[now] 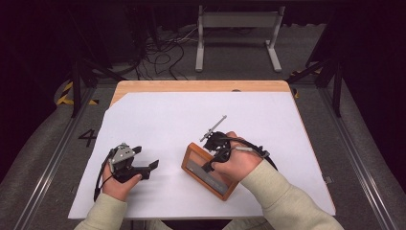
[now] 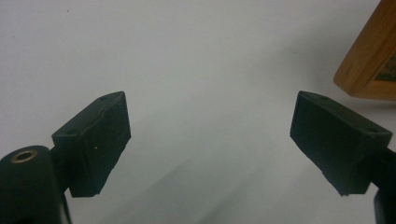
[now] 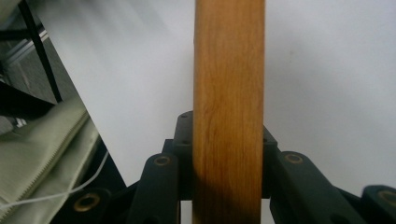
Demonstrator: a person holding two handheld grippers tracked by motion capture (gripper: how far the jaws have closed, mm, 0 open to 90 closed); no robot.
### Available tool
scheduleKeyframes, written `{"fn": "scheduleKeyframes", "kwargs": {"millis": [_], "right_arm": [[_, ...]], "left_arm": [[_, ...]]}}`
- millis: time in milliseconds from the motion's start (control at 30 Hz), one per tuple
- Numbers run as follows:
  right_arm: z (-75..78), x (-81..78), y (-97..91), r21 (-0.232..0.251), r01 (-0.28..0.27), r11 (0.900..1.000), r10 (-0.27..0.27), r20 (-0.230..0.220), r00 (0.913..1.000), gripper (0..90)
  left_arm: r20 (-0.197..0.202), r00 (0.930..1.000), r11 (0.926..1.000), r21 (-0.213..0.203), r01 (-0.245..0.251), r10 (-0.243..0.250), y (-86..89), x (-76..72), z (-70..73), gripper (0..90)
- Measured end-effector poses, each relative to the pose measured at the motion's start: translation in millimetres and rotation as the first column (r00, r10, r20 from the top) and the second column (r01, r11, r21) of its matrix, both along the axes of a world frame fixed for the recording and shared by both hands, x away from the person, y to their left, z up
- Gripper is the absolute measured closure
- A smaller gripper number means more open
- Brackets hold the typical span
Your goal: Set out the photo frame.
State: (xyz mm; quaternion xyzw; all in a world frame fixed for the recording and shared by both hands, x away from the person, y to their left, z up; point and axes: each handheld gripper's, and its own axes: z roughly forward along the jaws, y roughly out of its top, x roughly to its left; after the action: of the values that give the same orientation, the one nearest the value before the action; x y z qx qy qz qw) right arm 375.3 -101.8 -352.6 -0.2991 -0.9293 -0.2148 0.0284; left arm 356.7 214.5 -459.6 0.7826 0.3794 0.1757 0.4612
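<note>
A wooden frame (image 1: 203,172) with a dark glazed face stands tilted on its edge on the white sheet (image 1: 191,112), right of centre and near the front. My right gripper (image 1: 213,155) is shut on the frame's upper edge. In the right gripper view the wooden edge (image 3: 229,70) runs straight up between the jaws of that gripper (image 3: 227,129). My left gripper (image 1: 146,157) rests low over the sheet to the left of the frame, open and holding nothing. In the left gripper view a corner of the frame (image 2: 369,60) lies beyond the spread jaws of the left gripper (image 2: 210,126).
The white sheet covers a wooden table (image 1: 191,86) with bare wood along the far edge. Behind the table stand a white metal stand (image 1: 237,21) and loose cables (image 1: 163,52) on the floor. A pale sleeve (image 3: 42,158) hangs past the table's front edge.
</note>
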Motion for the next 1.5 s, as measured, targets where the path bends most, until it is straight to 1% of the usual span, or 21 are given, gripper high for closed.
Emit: {"fn": "scheduleKeyframes", "kwargs": {"millis": [200, 333, 400, 433, 567, 600, 633, 700, 800, 833, 867, 967, 1033, 1200, 1233, 1267, 1333, 1367, 1400, 1467, 1500], "right_arm": [[15.6, 3.9, -5.7, -0.032, -0.085, 0.9959, 0.087, 0.067, 0.9939, 71.7], [26.5, 7.4, -9.2, -0.039, -0.149, 0.9881, 0.152, 0.107, 0.9825, 71.8], [34.1, 12.1, -12.6, -0.034, -0.198, 0.9796, 0.201, 0.138, 0.9698, 71.8], [34.1, 12.1, -12.6, -0.034, -0.198, 0.9796, 0.201, 0.138, 0.9698, 71.8], [43.8, 19.5, -16.6, -0.040, -0.266, 0.9631, 0.269, 0.181, 0.9460, 71.9], [45.3, 20.8, -17.2, -0.039, -0.276, 0.9603, 0.279, 0.186, 0.9423, 71.9], [49.0, 25.0, -18.5, -0.046, -0.302, 0.9521, 0.305, 0.196, 0.9319, 71.9], [50.6, 26.5, -19.0, -0.048, -0.307, 0.9506, 0.310, 0.194, 0.9308, 72.0], [54.4, 32.2, -20.7, -0.084, -0.337, 0.9377, 0.348, 0.216, 0.9126, 72.0], [56.0, 35.9, -21.5, -0.110, -0.350, 0.9304, 0.366, 0.219, 0.9047, 72.0], [56.0, 35.9, -21.5, -0.110, -0.350, 0.9304, 0.366, 0.219, 0.9047, 72.0], [57.6, 46.1, -23.4, -0.130, -0.389, 0.9119, 0.409, 0.213, 0.8874, 72.0], [57.0, 48.4, -23.5, -0.134, -0.395, 0.9090, 0.415, 0.210, 0.8850, 72.1], [51.8, 58.1, -22.3, -0.168, -0.447, 0.8787, 0.474, 0.192, 0.8594, 72.1], [48.7, 61.8, -21.7, -0.175, -0.465, 0.8680, 0.492, 0.181, 0.8515, 72.2], [48.7, 61.8, -21.7, -0.175, -0.465, 0.8680, 0.492, 0.181, 0.8515, 72.2], [44.4, 65.3, -20.9, -0.167, -0.479, 0.8618, 0.504, 0.167, 0.8476, 72.3], [42.0, 67.1, -20.4, -0.166, -0.485, 0.8583, 0.509, 0.160, 0.8456, 72.3], [36.6, 69.9, -18.9, -0.168, -0.499, 0.8501, 0.522, 0.146, 0.8402, 72.3], [33.9, 70.9, -18.1, -0.172, -0.503, 0.8473, 0.526, 0.139, 0.8392, 72.3], [30.9, 72.3, -17.0, -0.176, -0.511, 0.8416, 0.534, 0.133, 0.8348, 72.3]], "left_arm": [[0.004, 1.0000, 1.0000, 0.007, 0.003, -0.003, 0.2, 0.5, 0.1, 12.7], [0.004, 1.0000, 1.0000, 0.007, 0.002, -0.002, 0.4, 0.5, 0.0, 12.7], [0.004, 1.0000, 1.0000, 0.006, 0.002, -0.002, 0.4, 0.5, -0.1, 12.7], [0.005, 1.0000, 1.0000, 0.005, 0.000, 0.000, 0.4, 0.5, -0.2, 12.7], [0.004, 1.0000, 1.0000, 0.004, -0.002, 0.002, 0.6, 0.5, -0.3, 12.7], [0.002, 1.0000, 1.0000, 0.003, -0.003, 0.003, 0.6, 0.4, -0.4, 12.7], [0.002, 1.0000, 1.0000, 0.003, -0.002, 0.002, 0.6, 0.4, -0.4, 12.7], [0.002, 1.0000, 1.0000, 0.003, -0.003, 0.003, 0.7, 0.4, -0.4, 12.6], [0.002, 1.0000, 1.0000, 0.001, -0.004, 0.004, 1.1, 0.5, -0.6, 12.7], [0.001, 1.0000, 1.0000, 0.003, -0.003, 0.003, 1.4, 0.6, -0.6, 12.7], [0.004, 1.0000, 1.0000, 0.004, -0.002, 0.002, 1.6, 0.8, -0.6, 12.7], [0.004, 1.0000, 1.0000, 0.008, 0.000, 0.000, 2.1, 0.9, -0.4, 12.7], [0.003, 1.0000, 1.0000, 0.008, 0.000, 0.000, 2.1, 0.9, -0.5, 12.7], [0.001, 1.0000, 1.0000, 0.007, -0.003, 0.003, 1.7, 0.9, -0.9, 12.7], [-0.002, 1.0000, 1.0000, 0.005, -0.004, 0.004, 1.6, 0.7, -1.0, 12.7], [0.004, 1.0000, 1.0000, 0.010, -0.002, 0.002, 1.9, 1.3, -1.2, 12.7], [0.002, 1.0000, 1.0000, 0.007, -0.004, 0.004, 1.9, 1.4, -1.4, 12.7], [0.004, 1.0000, 1.0000, 0.008, -0.004, 0.004, 1.9, 1.3, -1.3, 12.7], [0.002, 1.0000, 1.0000, 0.008, -0.004, 0.004, 1.9, 0.9, -1.0, 12.7], [0.002, 1.0000, 1.0000, 0.008, -0.004, 0.004, 2.0, 0.8, -0.9, 12.7], [0.007, 1.0000, 0.9999, 0.012, -0.003, 0.003, 2.4, 1.2, -0.9, 12.7]]}}
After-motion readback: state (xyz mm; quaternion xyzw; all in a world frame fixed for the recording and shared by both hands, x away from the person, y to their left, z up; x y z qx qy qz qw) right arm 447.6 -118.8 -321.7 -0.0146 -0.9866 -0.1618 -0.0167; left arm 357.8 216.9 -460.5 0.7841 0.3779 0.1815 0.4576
